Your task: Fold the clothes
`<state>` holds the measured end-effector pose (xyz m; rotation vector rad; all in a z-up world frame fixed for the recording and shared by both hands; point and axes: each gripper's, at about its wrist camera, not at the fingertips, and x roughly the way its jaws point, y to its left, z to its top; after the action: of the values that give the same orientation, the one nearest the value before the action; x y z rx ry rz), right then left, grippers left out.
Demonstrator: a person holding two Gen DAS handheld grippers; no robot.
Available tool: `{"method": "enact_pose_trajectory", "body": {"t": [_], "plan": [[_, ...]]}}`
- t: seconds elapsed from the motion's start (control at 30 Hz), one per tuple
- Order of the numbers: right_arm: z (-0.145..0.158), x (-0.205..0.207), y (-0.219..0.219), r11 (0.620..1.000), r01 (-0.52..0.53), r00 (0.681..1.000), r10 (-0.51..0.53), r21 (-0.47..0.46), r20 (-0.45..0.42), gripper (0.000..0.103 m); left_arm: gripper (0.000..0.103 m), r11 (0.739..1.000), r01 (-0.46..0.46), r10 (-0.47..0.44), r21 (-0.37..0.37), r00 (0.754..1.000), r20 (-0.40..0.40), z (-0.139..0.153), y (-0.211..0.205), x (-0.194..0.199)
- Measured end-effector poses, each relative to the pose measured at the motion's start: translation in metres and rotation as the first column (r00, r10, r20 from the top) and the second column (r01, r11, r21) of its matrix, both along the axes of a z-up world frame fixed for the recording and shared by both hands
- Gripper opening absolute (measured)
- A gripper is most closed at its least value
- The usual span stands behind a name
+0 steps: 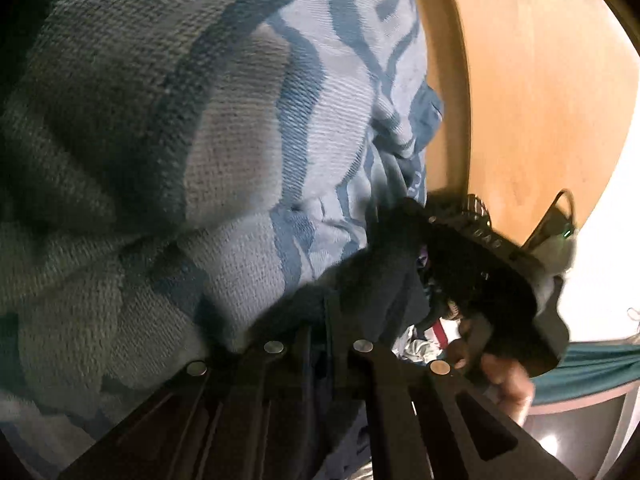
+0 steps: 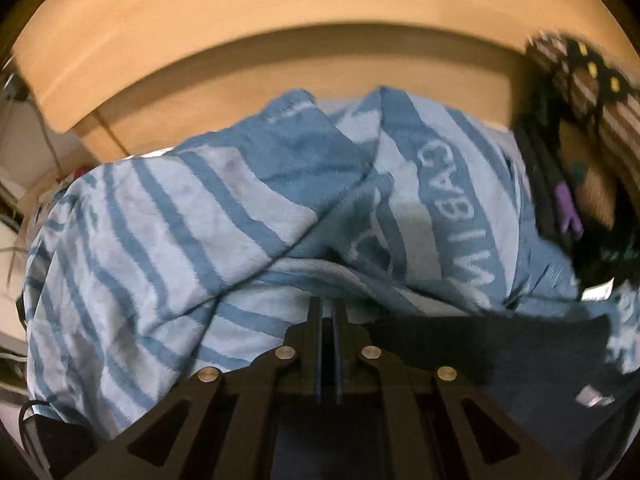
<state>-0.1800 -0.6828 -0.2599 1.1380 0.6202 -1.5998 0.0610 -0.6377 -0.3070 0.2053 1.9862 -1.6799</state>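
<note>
Both claws, left claw (image 1: 318, 344) and right claw (image 2: 327, 320), pinch the blue striped cloth (image 2: 168, 220) bunched over the wooden surface (image 2: 280, 64); best pull edges taut before laying flat.

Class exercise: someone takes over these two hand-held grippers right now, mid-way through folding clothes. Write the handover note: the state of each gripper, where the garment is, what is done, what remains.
Left gripper: shut, apparently pinching the blue striped cloth, which hangs right against its camera.
Right gripper: shut on an edge of the same cloth; a hand holds its handle.
Cloth: bunched and creased in front of a wooden surface, lettered band showing on the right in the right wrist view.
Done: both grippers closed at the cloth; no neat fold visible.
Left: spread it flat, fold, set down.
</note>
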Motion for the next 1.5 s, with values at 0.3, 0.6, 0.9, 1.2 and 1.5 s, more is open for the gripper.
{"method": "enact_pose_trajectory", "body": {"t": [0.3,0.6,0.9,1.2,1.5], "plan": [[0.043,-0.032,0.066,0.978,0.137,0.984,-0.115,-0.157,0.138,0.047,0.006,1.0,0.003,-0.004,-0.014,1.0,-0.016,0.004,0.006,0.0],[0.046,-0.02,0.145,0.979,0.144,0.98,-0.12,-0.146,0.161,0.049,0.05,0.999,-0.047,0.043,-0.027,0.991,-0.125,0.016,0.014,0.018],[0.002,-0.018,0.174,0.964,0.243,0.933,-0.204,-0.103,0.298,0.047,0.05,0.999,0.045,-0.037,0.026,0.966,-0.257,0.007,0.014,0.006],[-0.008,-0.015,0.183,0.955,0.276,0.922,-0.23,-0.112,0.31,0.048,0.05,1.0,0.013,-0.014,-0.004,0.955,-0.297,0.005,0.017,0.004],[-0.01,-0.005,0.181,0.967,0.232,0.938,-0.193,-0.107,0.289,0.048,0.05,0.993,-0.114,0.113,0.007,0.967,-0.23,-0.001,0.01,0.024]]}}
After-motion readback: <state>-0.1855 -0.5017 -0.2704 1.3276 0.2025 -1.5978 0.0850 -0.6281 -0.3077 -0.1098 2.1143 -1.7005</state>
